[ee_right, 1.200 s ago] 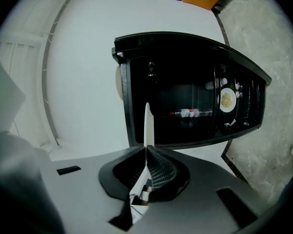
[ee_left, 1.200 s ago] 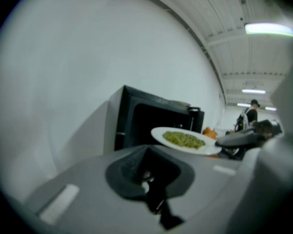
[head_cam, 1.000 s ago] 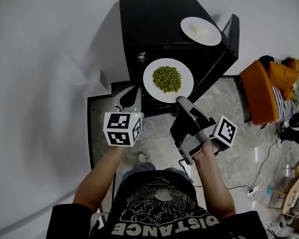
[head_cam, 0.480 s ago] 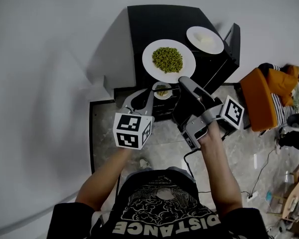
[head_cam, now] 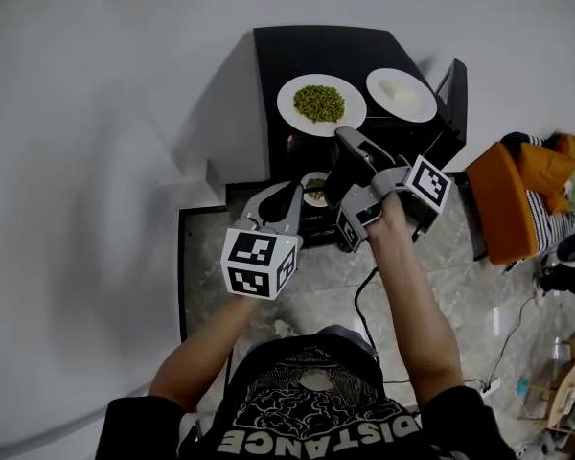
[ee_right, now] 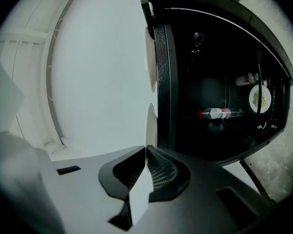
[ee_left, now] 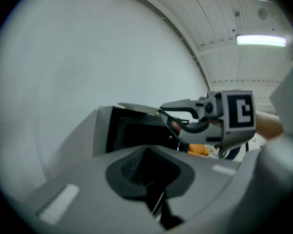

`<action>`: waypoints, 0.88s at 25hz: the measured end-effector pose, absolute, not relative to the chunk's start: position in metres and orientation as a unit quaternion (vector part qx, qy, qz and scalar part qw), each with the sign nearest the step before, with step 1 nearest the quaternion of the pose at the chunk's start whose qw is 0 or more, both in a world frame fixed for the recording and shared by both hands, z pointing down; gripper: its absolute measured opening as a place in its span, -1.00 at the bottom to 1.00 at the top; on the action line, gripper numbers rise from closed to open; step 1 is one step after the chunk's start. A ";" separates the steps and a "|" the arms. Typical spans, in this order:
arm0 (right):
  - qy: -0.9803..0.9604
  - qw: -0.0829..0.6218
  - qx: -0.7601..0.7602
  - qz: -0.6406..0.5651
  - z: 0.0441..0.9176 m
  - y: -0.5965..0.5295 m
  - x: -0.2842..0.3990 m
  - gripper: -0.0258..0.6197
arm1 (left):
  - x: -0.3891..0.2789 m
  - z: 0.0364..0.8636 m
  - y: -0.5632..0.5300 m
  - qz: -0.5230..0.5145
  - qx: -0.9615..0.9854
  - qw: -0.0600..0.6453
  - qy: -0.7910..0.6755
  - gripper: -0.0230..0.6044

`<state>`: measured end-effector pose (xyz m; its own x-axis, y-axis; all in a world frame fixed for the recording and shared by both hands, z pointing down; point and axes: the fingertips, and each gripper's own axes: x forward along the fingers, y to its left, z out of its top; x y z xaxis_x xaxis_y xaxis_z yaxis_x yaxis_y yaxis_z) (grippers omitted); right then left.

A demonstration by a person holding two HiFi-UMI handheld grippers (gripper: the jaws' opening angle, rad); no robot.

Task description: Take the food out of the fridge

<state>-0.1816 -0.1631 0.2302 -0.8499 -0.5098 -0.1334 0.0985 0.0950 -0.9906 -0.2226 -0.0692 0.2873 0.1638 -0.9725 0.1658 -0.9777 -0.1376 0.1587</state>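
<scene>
Black mini fridge (head_cam: 345, 51) with its door (head_cam: 457, 89) swung open at the right, seen from above. The right gripper (head_cam: 343, 134) has its jaws pinched on the near rim of a round white plate of green peas (head_cam: 289, 113), which lies level over the left half of the fridge's top; whether it rests there cannot be told. Just to its right, on the same top, sits a second white plate with pale food (head_cam: 422, 108) — apart from the first. The left gripper (head_cam: 289, 193) hovers at the fridge's open front, jaws pressed together on nothing. Inside, a small white dish of food (head_cam: 313, 190) and a clear bottle with a red cap (ee_right: 219, 113) stand on the shelves.
</scene>
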 end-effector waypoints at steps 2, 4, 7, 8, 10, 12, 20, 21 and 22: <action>0.698 0.233 -0.146 -0.661 0.232 -0.168 -0.186 -0.90 | -0.222 0.287 -0.070 0.010 0.753 0.116 -0.647 -0.92; 0.693 0.237 -0.146 -0.665 0.233 -0.175 -0.191 -0.89 | -0.222 0.288 -0.072 0.010 0.752 0.117 -0.649 -0.92; 0.688 0.241 -0.147 -0.668 0.234 -0.183 -0.198 -0.89 | -0.221 0.290 -0.073 0.010 0.749 0.120 -0.651 -0.92; 0.687 0.242 -0.146 -0.669 0.234 -0.184 -0.199 -0.89 | -0.221 0.291 -0.073 0.009 0.748 0.120 -0.652 -0.92; 0.685 0.246 -0.143 -0.670 0.234 -0.186 -0.200 -0.90 | -0.222 0.292 -0.072 0.007 0.745 0.122 -0.656 -0.92; 0.686 0.248 -0.140 -0.670 0.233 -0.188 -0.200 -0.89 | -0.222 0.293 -0.072 0.005 0.742 0.124 -0.659 -0.92; 0.715 0.242 -0.108 -0.647 0.226 -0.183 -0.181 -0.68 | -0.216 0.291 -0.083 -0.003 0.719 0.127 -0.683 -0.92; 0.725 0.238 -0.105 -0.637 0.225 -0.180 -0.174 -0.68 | -0.213 0.290 -0.084 -0.006 0.716 0.126 -0.687 -0.92; 0.738 0.232 -0.105 -0.625 0.224 -0.177 -0.167 -0.68 | -0.210 0.289 -0.086 -0.008 0.713 0.126 -0.690 -0.92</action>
